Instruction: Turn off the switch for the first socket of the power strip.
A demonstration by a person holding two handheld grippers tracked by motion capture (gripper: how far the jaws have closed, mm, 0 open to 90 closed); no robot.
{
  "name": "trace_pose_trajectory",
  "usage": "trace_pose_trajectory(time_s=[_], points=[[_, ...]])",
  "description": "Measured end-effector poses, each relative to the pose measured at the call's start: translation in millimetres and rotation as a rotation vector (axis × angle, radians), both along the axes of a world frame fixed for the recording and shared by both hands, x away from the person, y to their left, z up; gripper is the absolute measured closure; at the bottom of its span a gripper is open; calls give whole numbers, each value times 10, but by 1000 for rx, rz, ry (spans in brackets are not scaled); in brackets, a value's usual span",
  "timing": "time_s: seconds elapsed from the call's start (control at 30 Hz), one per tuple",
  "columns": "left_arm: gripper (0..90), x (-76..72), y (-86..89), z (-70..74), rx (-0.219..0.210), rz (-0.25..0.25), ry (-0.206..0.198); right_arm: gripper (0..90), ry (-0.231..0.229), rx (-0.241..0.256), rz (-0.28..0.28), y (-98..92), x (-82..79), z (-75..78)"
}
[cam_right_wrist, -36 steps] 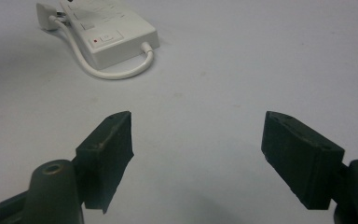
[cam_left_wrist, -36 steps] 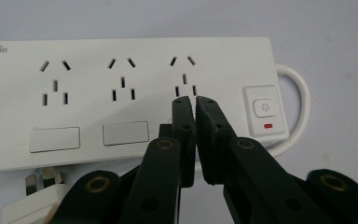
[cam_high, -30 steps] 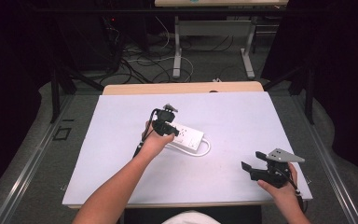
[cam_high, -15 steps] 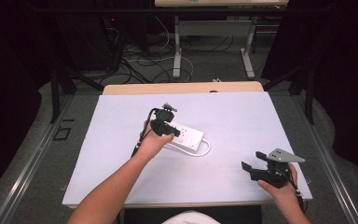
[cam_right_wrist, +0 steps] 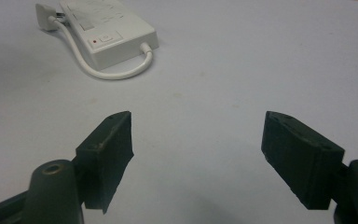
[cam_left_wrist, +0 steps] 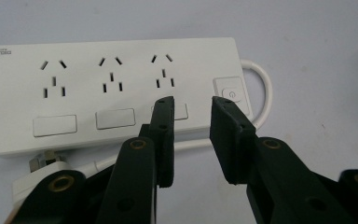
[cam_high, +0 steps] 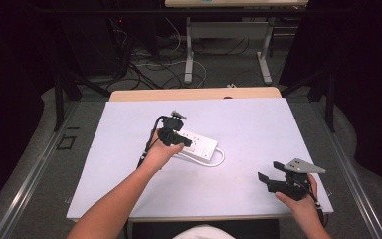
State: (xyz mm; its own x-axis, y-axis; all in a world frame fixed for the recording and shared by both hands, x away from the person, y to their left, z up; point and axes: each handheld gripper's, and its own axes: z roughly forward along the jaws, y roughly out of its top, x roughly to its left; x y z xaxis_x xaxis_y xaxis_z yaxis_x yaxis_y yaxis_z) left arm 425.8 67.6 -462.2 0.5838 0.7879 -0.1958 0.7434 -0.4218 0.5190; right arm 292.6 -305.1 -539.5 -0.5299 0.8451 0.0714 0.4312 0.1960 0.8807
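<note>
Little has moved: left gripper (cam_left_wrist: 191, 105), jaws slightly apart, hovers over the strip (cam_left_wrist: 112, 88) mid-table, probably for its switch (cam_left_wrist: 231, 93); right gripper (cam_high: 278, 181) waits wide open near the right front corner.

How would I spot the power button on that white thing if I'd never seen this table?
On the white table, find the power strip near the middle, under the left gripper. Follow its three sockets to the end where the cord loops out. The button is the square key there, marked with a power symbol, unlike the blank rectangular tabs below each socket.
</note>
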Motion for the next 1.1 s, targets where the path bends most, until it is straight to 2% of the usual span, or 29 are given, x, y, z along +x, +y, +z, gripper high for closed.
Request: trace_pose_trajectory(time_s=[0.1,0.13,0.4,0.43,0.53,0.57,0.9,0.93,1.1], points=[[682,-23,25,7,-8,2,-3,240,-1,-5,1,1,-2,3],[677,-36,25,8,-14,18,5,240,-2,-4,0,1,-3,3],[618,-71,107,25,-14,13,-6,240,-3,-6,2,-2,-1,4],[610,-80,134,29,-16,18,7,240,-3,-6,1,-1,-2,4],[590,-89,161,30,-12,17,11,240,-5,-3,4,0,-1,3],[590,-99,167,25,-24,26,13,240,-5,-3,4,0,-1,3],[512,-167,335,16,-23,35,12,240,-4,-5,1,0,-3,5],[498,-179,344,8,-34,52,16,240,-3,-1,4,1,-2,5],[448,-221,454,-18,-35,63,8,240,-2,-1,3,0,-2,5]])
